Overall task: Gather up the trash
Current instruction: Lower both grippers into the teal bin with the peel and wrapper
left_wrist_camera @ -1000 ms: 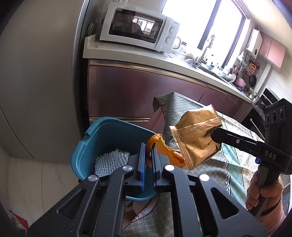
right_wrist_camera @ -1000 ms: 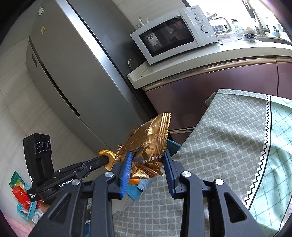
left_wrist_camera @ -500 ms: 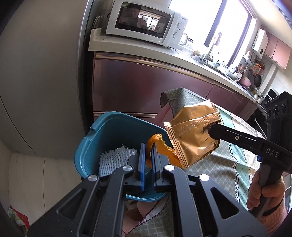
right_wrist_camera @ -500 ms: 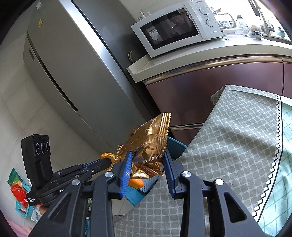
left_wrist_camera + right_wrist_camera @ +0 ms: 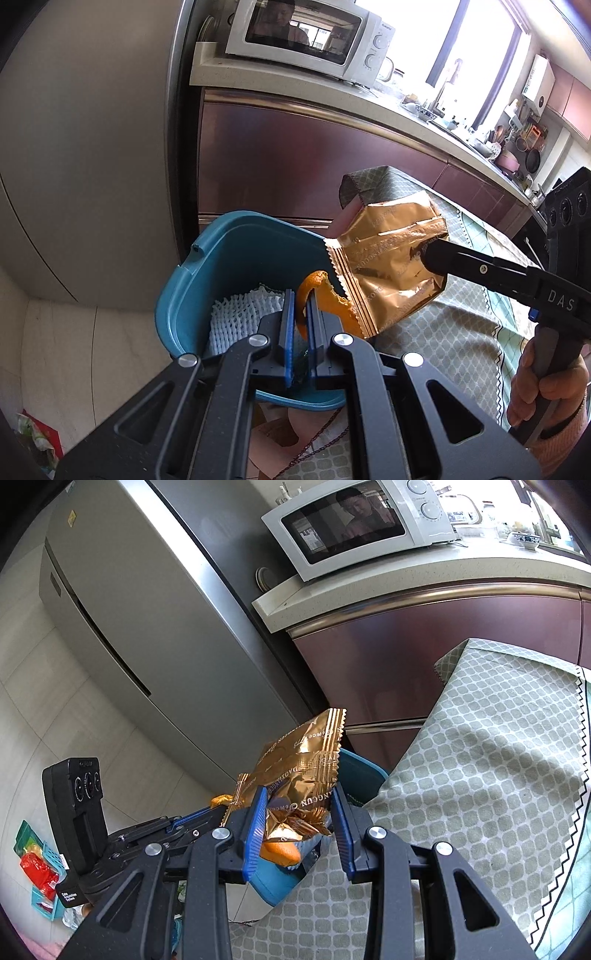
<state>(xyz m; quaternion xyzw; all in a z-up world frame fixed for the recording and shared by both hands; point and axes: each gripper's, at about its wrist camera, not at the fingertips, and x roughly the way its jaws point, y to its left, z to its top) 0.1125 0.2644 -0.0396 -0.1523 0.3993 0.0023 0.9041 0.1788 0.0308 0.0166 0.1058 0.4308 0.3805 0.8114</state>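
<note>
Teal plastic bin, seen from the left wrist, now larger and more central than a second back, with white foam fruit netting already lying inside. Means both loads closing on the drop point, release likely next. Left gripper nearly pressed together, pinching a curled strip of orange peel above the bin's mouth. Beside it, the crinkled gold foil snack wrapper in the right gripper's black fingers, hanging at the bin's rim over the edge of the green patterned tablecloth.

From the right wrist, right gripper partly spread, blue pads clamping the wrapper's crumpled lower end, the rest standing up above them. Below, a corner of the bin by the cloth's edge. Left gripper at left, peel tip just showing.
</note>
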